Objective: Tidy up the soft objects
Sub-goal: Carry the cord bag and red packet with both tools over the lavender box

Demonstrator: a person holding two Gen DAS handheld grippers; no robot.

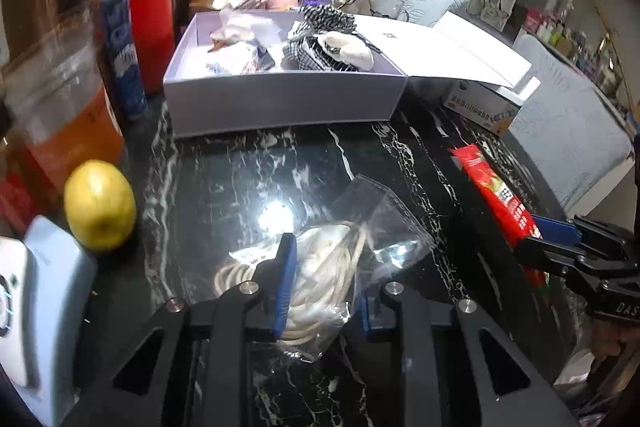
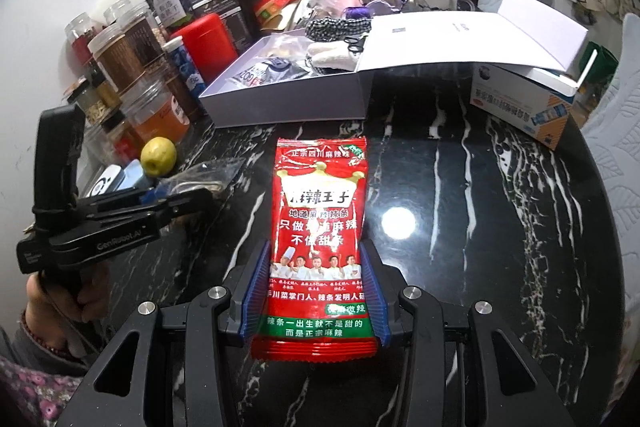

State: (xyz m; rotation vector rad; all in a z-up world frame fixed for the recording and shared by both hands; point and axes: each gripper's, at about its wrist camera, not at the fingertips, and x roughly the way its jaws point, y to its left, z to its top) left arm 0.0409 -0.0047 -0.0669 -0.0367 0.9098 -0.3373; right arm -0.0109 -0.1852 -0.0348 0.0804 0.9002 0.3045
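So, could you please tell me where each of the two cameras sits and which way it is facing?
Left wrist: on the left hand-held gripper, looking forward and down over the black marble table at the clear bag of cord it grips; the right hand-held gripper shows at the right edge.
Right wrist: on the right hand-held gripper, looking down along the red snack packet it grips; the left hand-held gripper, a hand and a sleeve show at the left.
Shared: the open white box, the yellow fruit, the red packet.

Left gripper (image 1: pixel 324 283) angled downward, blue pads clamped tight. Right gripper (image 2: pixel 314 291) likewise tilted down, both jaws pressed inward, gripping.
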